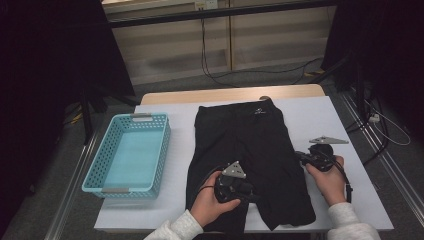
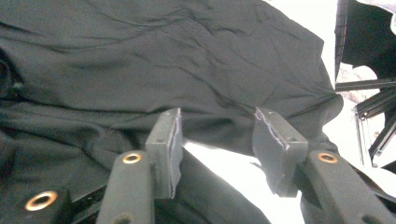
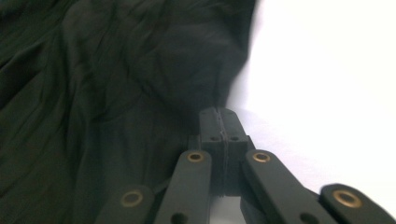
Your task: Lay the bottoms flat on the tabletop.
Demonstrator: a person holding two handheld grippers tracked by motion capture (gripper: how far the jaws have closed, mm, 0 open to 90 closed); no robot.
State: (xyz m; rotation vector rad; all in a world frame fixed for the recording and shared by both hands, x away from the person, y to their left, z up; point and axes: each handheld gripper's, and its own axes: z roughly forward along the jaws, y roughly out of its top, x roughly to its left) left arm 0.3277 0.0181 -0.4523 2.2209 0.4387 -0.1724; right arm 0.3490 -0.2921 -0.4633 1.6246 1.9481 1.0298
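Black fabric shorts: near hems cut off by bottom edge in high view. Right gripper view: cloth blurred; fabric between shut jaws not discernible.

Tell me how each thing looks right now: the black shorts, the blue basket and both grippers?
Black fabric shorts: spread flat on the white table cover, waistband at the far end, a bit wrinkled.
Light blue plastic basket: upright, empty, left of the shorts, apart from them.
Left gripper: jaws open at the shorts' leg edge, nothing pinched.
Right gripper: jaws shut together at the shorts' right edge; whether cloth is caught is unclear.
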